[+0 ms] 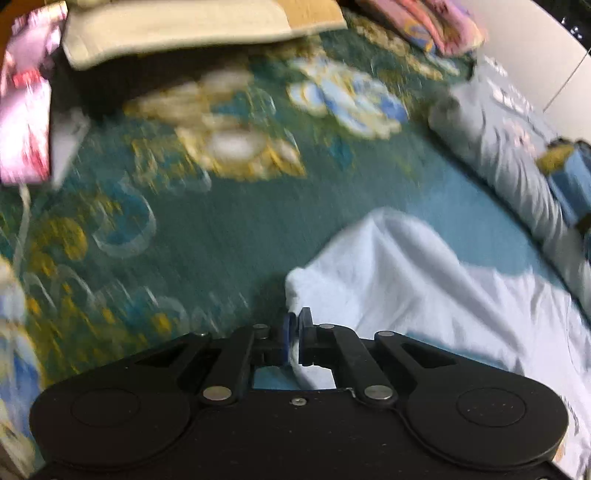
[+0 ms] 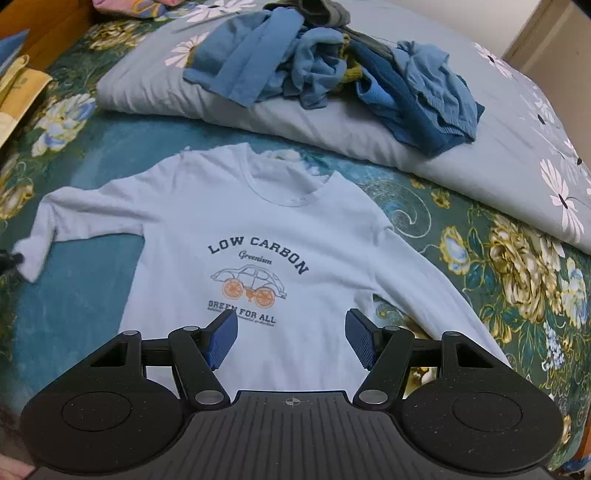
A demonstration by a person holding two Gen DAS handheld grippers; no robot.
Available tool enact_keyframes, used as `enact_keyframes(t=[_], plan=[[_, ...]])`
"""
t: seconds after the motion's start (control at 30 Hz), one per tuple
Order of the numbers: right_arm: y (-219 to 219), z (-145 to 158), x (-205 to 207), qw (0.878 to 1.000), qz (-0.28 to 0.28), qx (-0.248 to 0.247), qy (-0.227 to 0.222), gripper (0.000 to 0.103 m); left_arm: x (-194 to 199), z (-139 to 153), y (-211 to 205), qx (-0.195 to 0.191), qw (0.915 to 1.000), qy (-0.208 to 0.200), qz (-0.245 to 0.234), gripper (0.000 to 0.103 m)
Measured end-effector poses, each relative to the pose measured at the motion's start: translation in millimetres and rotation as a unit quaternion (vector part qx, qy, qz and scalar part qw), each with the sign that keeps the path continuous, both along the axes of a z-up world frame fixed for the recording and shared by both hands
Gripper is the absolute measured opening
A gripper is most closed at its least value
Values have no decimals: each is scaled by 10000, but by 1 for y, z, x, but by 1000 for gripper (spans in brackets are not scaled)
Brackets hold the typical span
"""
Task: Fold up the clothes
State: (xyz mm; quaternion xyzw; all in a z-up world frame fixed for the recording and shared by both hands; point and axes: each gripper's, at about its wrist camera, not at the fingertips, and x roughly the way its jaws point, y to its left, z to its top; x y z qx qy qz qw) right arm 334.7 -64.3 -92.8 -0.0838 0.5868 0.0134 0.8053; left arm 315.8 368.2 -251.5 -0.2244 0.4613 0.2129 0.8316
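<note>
Pale blue long-sleeved shirt [image 2: 258,229] spread face up on the bed, over a dark green floral bedspread [image 2: 517,280], collar pointing toward a grey-blue folded quilt with white daisies [image 2: 155,88]. Printed chest graphic facing the right wrist view: "LOW CARBON", a small car with orange wheels, "GREEN FOR ALL". One sleeve stretched out toward the left edge of that view, the other running down toward the lower right.

Left gripper [image 1: 294,334] with jaws together, clamped on a fold of the shirt sleeve's cuff [image 1: 369,280]; pale fabric pinched between the blue pads and bunched up just beyond them. Same gripper only a dark sliver at the far left edge of the right wrist view, beside the sleeve end.

Right gripper [image 2: 291,338] above the shirt's lower hem, jaws well apart, nothing between the blue pads [image 2: 221,341], no visible contact with the cloth.

Heap of unfolded blue clothes [image 2: 332,70] piled on top of the quilt, well apart from the shirt. No containers recognisable; left wrist view heavily blurred, with a cream cushion or pad [image 1: 177,33] and pink patterned fabric [image 1: 26,103] at the far side of the bedspread.
</note>
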Motion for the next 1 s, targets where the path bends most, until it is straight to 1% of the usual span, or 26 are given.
enact_keyframes(t=[0.13, 0.17, 0.2, 0.27, 0.33, 0.4, 0.43, 0.47, 0.5, 0.53, 0.57, 0.6, 0.67, 0.7, 0.73, 0.77, 0.83, 0.9, 1.0], plan=[[-1, -3, 2, 10000, -59, 48, 55, 62, 9, 16, 34, 596, 9982, -14, -87, 1], [-1, -4, 2, 9999, -47, 57, 80, 62, 14, 16, 46, 707, 9974, 29, -134, 1], [0, -5, 2, 9999, -36, 66, 105, 62, 17, 15, 54, 781, 9967, 60, -192, 1], [0, -8, 3, 9998, -31, 81, 155, 62, 29, 8, 67, 922, 9943, 165, -505, 2], [1, -11, 3, 9998, 1, 96, 198, 62, 40, -2, 72, 1003, 9909, 308, -838, 2], [3, -13, 4, 9997, 31, 104, 230, 62, 49, -9, 74, 1054, 9884, 430, -1004, 3], [3, -14, 4, 9996, 41, 111, 245, 62, 52, -12, 75, 1000, 9886, 480, -1018, 3], [3, -15, 4, 9996, 50, 109, 257, 62, 53, -13, 79, 904, 9905, 472, -920, 7], [3, -15, 5, 9996, 51, 109, 264, 62, 54, -14, 83, 803, 9924, 459, -813, 10], [3, -16, 5, 9996, 51, 109, 271, 62, 50, -12, 88, 637, 9954, 385, -596, 10], [3, -16, 5, 9995, 39, 121, 276, 62, 46, -10, 92, 475, 9977, 310, -381, 18], [3, -17, 6, 9995, 25, 124, 286, 62, 40, -7, 94, 370, 9988, 234, -201, 30], [3, -18, 7, 9994, 3, 131, 315, 64, 23, -3, 95, 190, 9997, 74, 100, 38], [4, -18, 6, 9994, 5, 139, 312, 68, 15, 0, 95, 95, 9997, -6, 244, 39], [4, -18, 6, 9994, 8, 146, 307, 70, 8, -1, 94, -55, 9994, -97, 315, 40], [5, -18, 6, 9994, 24, 161, 305, 71, 1, -2, 93, -206, 9989, -189, 386, 43], [6, -19, 7, 9993, 65, 177, 319, 71, -9, -6, 90, -471, 9972, -304, 495, 44], [8, -20, 7, 9993, 98, 171, 331, 71, -9, -13, 86, -629, 9959, -266, 599, 44], [8, -21, 8, 9992, 129, 169, 339, 71, -4, -22, 80, -679, 9943, -150, 807, 41]])
